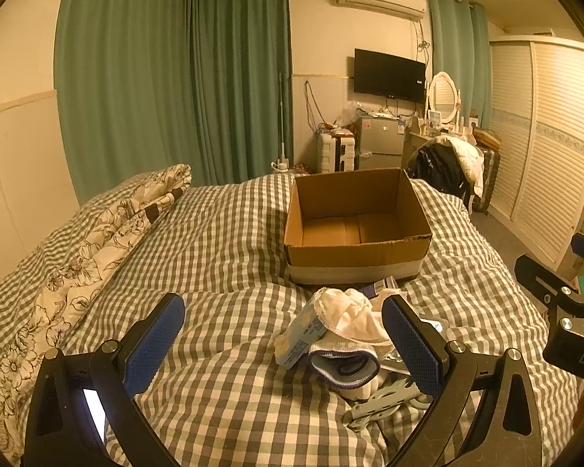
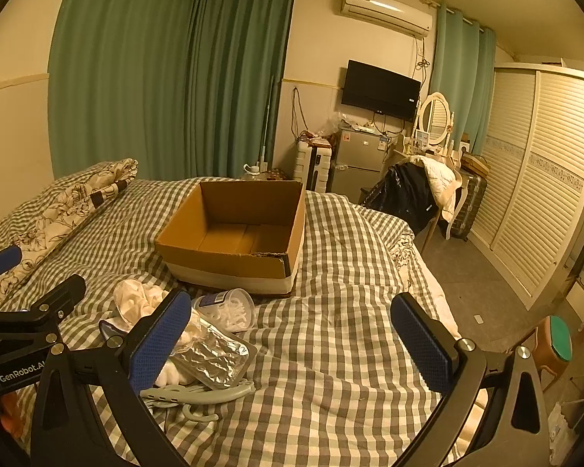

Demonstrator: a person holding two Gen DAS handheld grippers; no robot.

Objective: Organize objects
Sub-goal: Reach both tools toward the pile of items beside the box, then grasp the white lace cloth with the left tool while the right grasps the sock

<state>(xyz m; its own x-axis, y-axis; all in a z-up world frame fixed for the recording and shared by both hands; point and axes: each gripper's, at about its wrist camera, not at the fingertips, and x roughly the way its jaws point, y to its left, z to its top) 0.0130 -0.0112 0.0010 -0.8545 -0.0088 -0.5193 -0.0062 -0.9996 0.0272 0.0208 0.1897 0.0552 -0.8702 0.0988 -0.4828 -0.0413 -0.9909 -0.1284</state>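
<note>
Nothing is sorted yet: the corrugated cardboard box (image 1: 356, 225) stands empty mid-bed, and the pile near the bed's (image 1: 222, 381) foot edge lies untouched. The pile holds crumpled white cloth (image 1: 348, 313), a ribbed sock (image 1: 344, 366), a crinkled foil pack (image 2: 214, 358), a clear plastic tub (image 2: 229, 307) and a grey hanger (image 2: 198, 393). Left gripper (image 1: 284, 346) and right gripper (image 2: 292, 346) both gape wide, holding nothing.

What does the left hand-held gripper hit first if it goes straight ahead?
Probably the checked bedspread, left of the cardboard box. The left hand-held gripper is open, the clutter pile beside its right finger. Depth is unclear.
</note>
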